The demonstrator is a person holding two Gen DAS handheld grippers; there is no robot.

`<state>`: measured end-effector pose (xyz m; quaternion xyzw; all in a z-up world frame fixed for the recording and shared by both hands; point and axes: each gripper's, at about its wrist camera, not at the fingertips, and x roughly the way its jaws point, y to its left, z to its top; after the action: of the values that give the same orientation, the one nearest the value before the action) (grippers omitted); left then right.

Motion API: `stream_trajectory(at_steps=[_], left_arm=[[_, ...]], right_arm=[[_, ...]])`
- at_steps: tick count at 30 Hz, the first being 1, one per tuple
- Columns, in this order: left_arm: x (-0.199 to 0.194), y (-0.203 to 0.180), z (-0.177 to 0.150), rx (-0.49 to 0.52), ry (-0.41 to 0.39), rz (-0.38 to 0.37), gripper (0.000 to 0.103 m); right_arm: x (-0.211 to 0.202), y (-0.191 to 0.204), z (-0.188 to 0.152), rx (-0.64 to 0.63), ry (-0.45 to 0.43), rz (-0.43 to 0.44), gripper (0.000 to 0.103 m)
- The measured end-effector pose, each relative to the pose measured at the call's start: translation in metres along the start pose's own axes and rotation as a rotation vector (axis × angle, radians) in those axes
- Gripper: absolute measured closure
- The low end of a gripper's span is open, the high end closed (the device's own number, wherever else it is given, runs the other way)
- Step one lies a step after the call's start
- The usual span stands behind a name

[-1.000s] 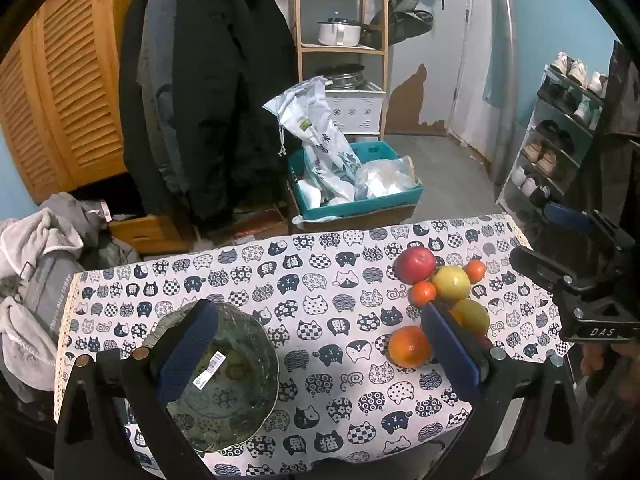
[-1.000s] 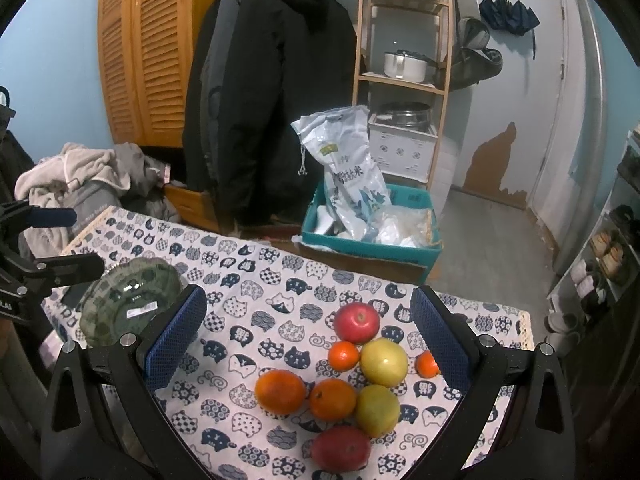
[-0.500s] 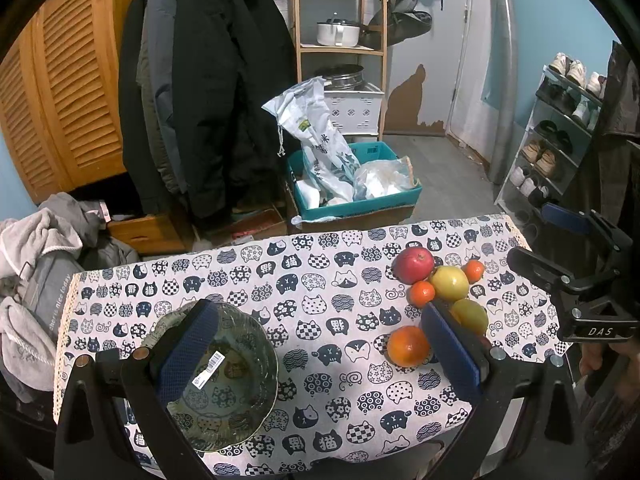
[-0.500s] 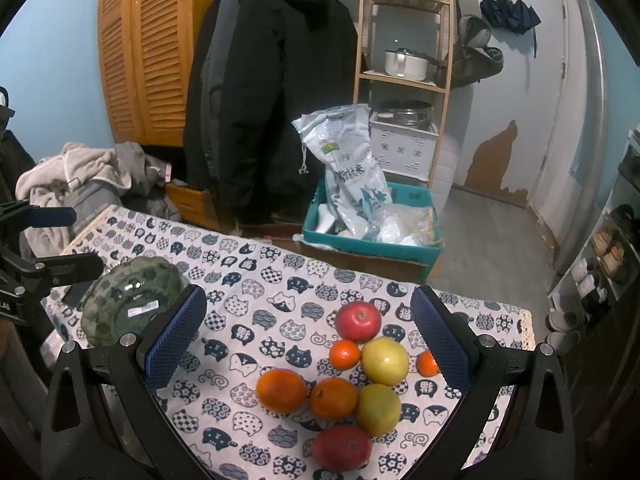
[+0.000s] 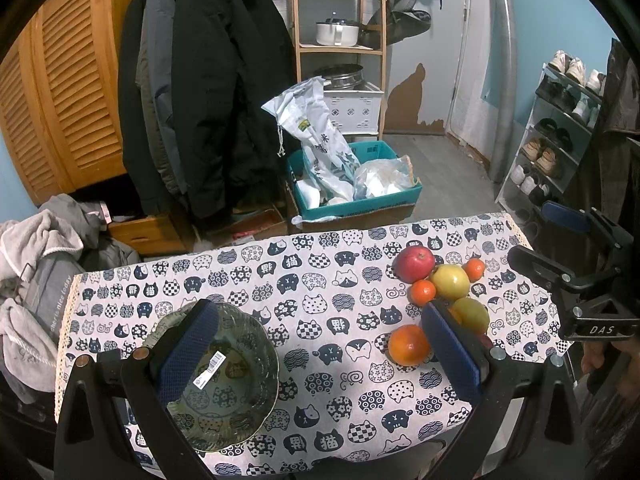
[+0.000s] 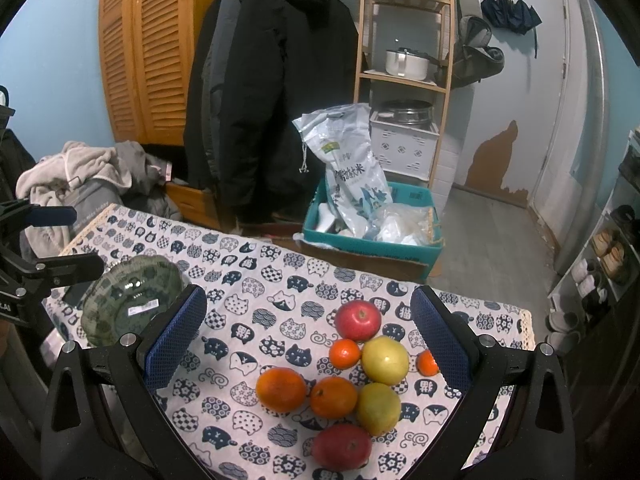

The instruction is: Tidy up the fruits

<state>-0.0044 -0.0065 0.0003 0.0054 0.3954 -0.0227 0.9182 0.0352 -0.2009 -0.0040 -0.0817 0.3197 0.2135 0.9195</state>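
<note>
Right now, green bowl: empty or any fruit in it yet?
Empty. The green bowl holds only a barcode sticker in both views; all the fruit sits clustered on the cat-print tablecloth.

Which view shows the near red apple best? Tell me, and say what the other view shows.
The right wrist view: the near red apple lies whole and unobstructed at the front of the fruit pile. In the left wrist view it is almost entirely hidden behind the left hand-held gripper's right finger.

Both wrist views look down across one table (image 5: 344,280), sharing the fruit pile (image 6: 360,380).
</note>
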Motion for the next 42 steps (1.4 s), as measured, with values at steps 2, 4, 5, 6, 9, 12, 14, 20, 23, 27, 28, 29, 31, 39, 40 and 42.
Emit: stream_trajectory(at_steps=[2, 4, 5, 6, 9, 12, 14, 20, 23, 27, 28, 29, 31, 39, 40, 42], left_arm=[[0.0000, 0.0004, -0.0003, -0.001, 0.002, -0.001, 0.001], [0.0000, 0.0002, -0.0006, 0.001, 0.001, 0.001, 0.001], [0.0000, 0.0004, -0.0006, 0.001, 0.001, 0.002, 0.001], [0.0000, -0.0002, -0.0006, 0.002, 0.002, 0.003, 0.001], [-0.0005, -0.0006, -0.0006, 0.003, 0.003, 0.003, 0.001], [-0.0005, -0.0008, -0.0009, 0.002, 0.000, 0.001, 0.001], [-0.0015, -0.0012, -0.0027, 0.003, -0.001, 0.002, 0.001], [-0.0015, -0.0003, -0.0021, 0.002, -0.002, 0.001, 0.001], [-0.0021, 0.0014, -0.0014, -0.003, -0.005, 0.000, 0.001], [-0.0024, 0.0034, -0.0004, -0.003, -0.006, -0.006, 0.001], [-0.0021, 0.0033, 0.0000, -0.001, -0.004, -0.007, 0.001], [-0.0020, 0.0029, 0.0000, 0.001, -0.004, -0.009, 0.001], [-0.0015, 0.0023, -0.0006, 0.004, -0.004, -0.012, 0.001], [-0.0018, 0.0012, -0.0019, 0.006, -0.010, -0.019, 0.001], [-0.0018, 0.0009, -0.0018, 0.006, -0.010, -0.018, 0.001], [-0.0016, 0.0007, -0.0020, 0.008, -0.009, -0.017, 0.001]], right_arm=[[-0.0004, -0.0007, 0.0010, 0.000, 0.001, 0.000, 0.003], [-0.0007, -0.0012, 0.0019, 0.000, 0.002, 0.000, 0.003], [-0.0005, -0.0007, 0.0012, 0.000, 0.002, 0.000, 0.003], [-0.0007, -0.0012, 0.0019, 0.000, 0.002, 0.000, 0.003], [-0.0007, -0.0014, 0.0020, 0.001, 0.003, 0.000, 0.003], [-0.0007, -0.0015, 0.0019, 0.001, 0.003, 0.000, 0.003], [0.0001, 0.0000, 0.0001, 0.001, 0.003, -0.001, 0.003], [-0.0005, -0.0015, 0.0017, 0.002, 0.003, -0.001, 0.003], [-0.0006, -0.0018, 0.0018, 0.003, 0.003, 0.000, 0.003], [-0.0008, -0.0025, 0.0026, 0.003, 0.003, 0.000, 0.003], [-0.0006, -0.0022, 0.0024, 0.003, 0.004, 0.000, 0.003], [-0.0005, -0.0021, 0.0022, 0.003, 0.004, -0.001, 0.003], [-0.0002, -0.0015, 0.0015, 0.003, 0.004, -0.001, 0.003], [-0.0002, -0.0021, 0.0011, 0.005, 0.006, -0.001, 0.003], [-0.0001, -0.0023, 0.0015, 0.005, 0.006, -0.001, 0.003], [0.0004, -0.0019, -0.0005, 0.005, 0.006, -0.002, 0.003]])
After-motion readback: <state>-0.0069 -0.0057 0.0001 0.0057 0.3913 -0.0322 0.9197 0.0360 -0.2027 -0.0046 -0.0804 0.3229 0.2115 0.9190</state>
